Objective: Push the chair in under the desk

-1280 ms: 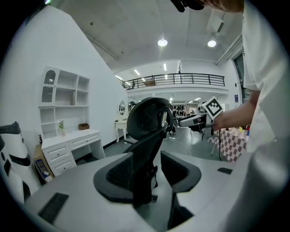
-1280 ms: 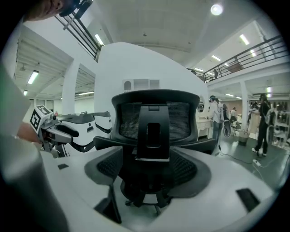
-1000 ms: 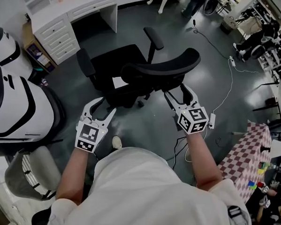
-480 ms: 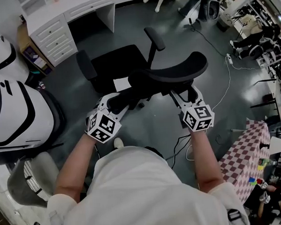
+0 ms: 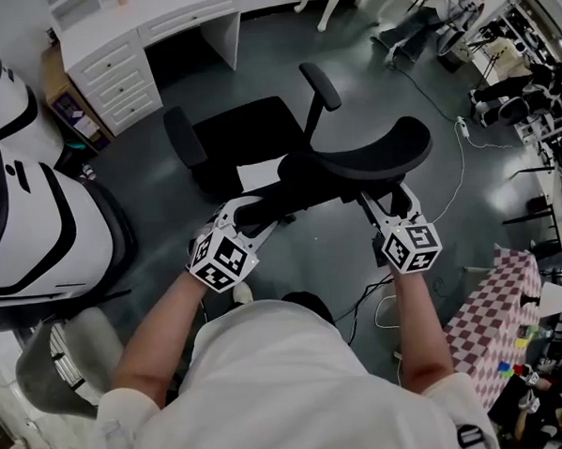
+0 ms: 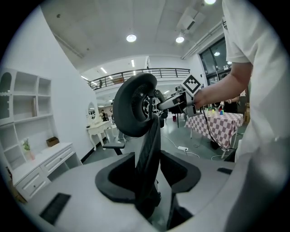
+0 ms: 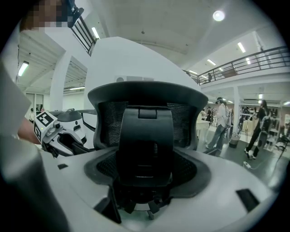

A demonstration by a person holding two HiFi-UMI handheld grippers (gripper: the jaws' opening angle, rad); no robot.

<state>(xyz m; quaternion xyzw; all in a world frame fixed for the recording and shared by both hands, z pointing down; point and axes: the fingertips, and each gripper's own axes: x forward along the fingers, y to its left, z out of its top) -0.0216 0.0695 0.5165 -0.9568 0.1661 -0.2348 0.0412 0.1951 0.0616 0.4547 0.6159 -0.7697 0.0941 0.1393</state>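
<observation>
A black office chair (image 5: 248,136) stands out in the open on a dark grey, glossy floor (image 5: 302,260). Its seat faces a white desk (image 5: 148,15) with drawers at the upper left, well apart from it and not under it. A sheet of paper (image 5: 258,175) lies on the seat. A person in a white shirt stands behind the curved backrest (image 5: 362,154). The left tool (image 5: 246,218) is at the backrest's left end. Its jaws have just been closing, the thin mesh edge stands between them, and the pads are not plainly pressing on it. The right tool (image 5: 392,201) is behind the backrest's right part. Its jaws are apart and frame the chair's rear spine, with no clear contact. Large white rounded housings (image 5: 37,222) crowd the left side of the room. A power strip (image 5: 463,120) and cables trail across the floor at right, and a table with a checked cloth (image 5: 496,297) sits at the lower right. The tool cameras show a high ceiling with round lights and a railed upper gallery.
</observation>
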